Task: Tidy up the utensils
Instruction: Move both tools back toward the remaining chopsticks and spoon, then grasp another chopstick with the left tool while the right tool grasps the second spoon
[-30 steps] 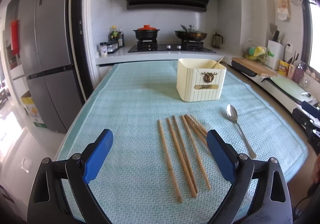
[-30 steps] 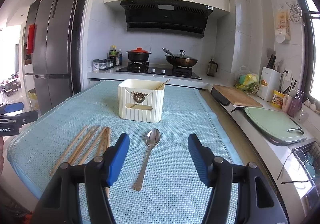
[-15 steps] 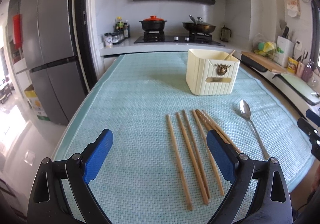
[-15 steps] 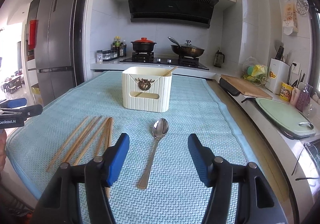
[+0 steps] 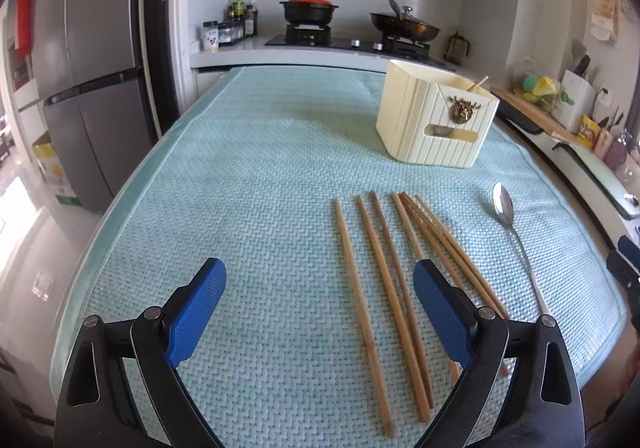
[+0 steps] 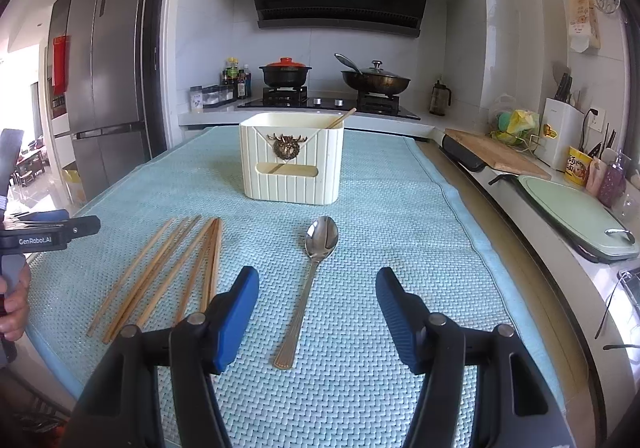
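Several wooden chopsticks (image 5: 384,280) (image 6: 160,280) lie side by side on the light blue mat (image 5: 260,176) (image 6: 400,228). A steel spoon (image 5: 516,240) (image 6: 312,276) lies to their right, bowl pointing away. Behind them stands a cream utensil holder (image 5: 436,120) (image 6: 292,156) with one chopstick leaning inside. My left gripper (image 5: 320,312) hangs open above the mat, its right finger over the near ends of the chopsticks. My right gripper (image 6: 318,312) is open too, low over the spoon's handle, which lies between its fingers without touching them.
A grey fridge (image 5: 92,88) stands left of the table. Beyond the mat's far end is a stove with a red-lidded pot (image 6: 285,72) and a wok (image 6: 376,80). A counter on the right carries a cutting board (image 6: 496,156) and a green tray (image 6: 576,216).
Both grippers have sunk toward the mat and tipped further down. The left one has come closer to the chopsticks; the right one has lowered over the spoon. Nothing on the mat has moved.
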`<state>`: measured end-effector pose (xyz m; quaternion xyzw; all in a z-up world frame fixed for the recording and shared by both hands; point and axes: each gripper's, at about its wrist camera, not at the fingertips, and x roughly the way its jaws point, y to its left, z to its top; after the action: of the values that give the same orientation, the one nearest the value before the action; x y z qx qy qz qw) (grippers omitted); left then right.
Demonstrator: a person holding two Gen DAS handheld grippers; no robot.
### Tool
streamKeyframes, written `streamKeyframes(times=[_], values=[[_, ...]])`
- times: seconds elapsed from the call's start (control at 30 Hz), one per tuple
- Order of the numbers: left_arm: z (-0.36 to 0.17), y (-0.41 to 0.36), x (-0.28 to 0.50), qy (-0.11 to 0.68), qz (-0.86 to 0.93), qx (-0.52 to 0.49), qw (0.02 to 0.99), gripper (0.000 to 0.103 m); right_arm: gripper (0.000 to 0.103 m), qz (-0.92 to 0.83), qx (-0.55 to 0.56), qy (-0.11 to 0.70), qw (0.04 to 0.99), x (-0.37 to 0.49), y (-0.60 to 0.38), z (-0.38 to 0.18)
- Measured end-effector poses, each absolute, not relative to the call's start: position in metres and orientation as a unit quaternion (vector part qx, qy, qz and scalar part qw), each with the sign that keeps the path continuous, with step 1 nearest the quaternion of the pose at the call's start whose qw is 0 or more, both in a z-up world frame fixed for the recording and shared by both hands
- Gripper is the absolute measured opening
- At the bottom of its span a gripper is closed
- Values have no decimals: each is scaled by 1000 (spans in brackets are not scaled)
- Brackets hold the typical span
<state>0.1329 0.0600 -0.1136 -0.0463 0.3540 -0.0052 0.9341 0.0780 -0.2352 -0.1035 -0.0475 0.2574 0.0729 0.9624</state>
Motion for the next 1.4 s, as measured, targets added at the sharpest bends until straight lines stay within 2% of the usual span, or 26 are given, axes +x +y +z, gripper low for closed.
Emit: streamKeyframes(times=[0.83,1.2,1.27,1.4], values=[[-164,52,212,429,3,5,903,95,62,77,-21,304,949,98,-252,-116],[-171,58,235,462,-11,3,887,94,62,111,5,408,906,182,-256,-143],[-170,61,237,467,-14,3,884,93,62,114,17,424,898,195,-256,-147],[-167,68,244,474,-23,-1,880,80,62,114,29,435,893,213,-254,-150]])
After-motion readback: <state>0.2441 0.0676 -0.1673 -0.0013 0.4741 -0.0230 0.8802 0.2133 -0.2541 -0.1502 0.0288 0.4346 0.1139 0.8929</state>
